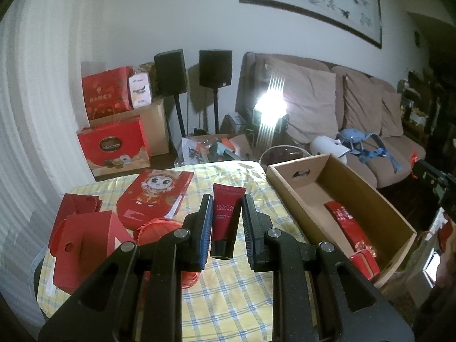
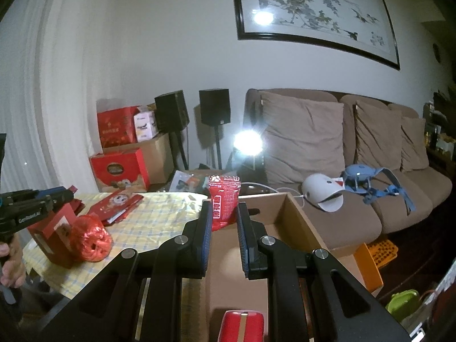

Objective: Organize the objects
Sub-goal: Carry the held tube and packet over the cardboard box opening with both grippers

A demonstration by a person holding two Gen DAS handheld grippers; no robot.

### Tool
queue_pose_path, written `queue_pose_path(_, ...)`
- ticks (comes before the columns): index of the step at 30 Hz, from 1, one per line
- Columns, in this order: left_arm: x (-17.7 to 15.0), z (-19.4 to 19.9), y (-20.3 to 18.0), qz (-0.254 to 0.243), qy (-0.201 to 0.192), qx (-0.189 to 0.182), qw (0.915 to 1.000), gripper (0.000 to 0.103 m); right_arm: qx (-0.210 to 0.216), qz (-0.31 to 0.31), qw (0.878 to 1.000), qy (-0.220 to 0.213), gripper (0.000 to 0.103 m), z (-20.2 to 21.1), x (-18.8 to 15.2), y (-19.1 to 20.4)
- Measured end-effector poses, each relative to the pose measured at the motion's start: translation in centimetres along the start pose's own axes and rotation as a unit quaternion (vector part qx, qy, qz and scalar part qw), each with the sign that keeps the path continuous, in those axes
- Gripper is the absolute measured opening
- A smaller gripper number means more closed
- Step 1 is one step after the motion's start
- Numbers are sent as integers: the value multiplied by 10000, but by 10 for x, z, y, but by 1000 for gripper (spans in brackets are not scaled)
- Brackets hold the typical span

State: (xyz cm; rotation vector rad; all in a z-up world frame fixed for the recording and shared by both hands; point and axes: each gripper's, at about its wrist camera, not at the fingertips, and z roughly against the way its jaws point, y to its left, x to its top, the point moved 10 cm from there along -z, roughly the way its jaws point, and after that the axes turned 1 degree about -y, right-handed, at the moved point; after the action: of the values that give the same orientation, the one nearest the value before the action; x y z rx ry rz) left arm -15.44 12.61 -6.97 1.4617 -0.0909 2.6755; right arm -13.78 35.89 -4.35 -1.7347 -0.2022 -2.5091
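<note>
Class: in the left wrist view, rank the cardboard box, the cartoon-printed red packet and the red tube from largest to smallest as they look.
1. cardboard box
2. cartoon-printed red packet
3. red tube, though it is nearer the camera, between the left gripper jaws.

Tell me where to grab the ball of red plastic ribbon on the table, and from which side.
Grip the ball of red ribbon across its rounded middle, coming from above. It sits on the checked cloth tight against the red box on its left, so a sideways approach there looks blocked. Both grippers would first need emptying: the left gripper holds the cream tube, the right gripper the red packet.
</note>
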Motion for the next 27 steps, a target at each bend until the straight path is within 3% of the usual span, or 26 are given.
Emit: queue_pose_path(27,4,-7,-14,-29,-16,-127,9999,19,-265,-178,9995,23,16,-3,-3,-21)
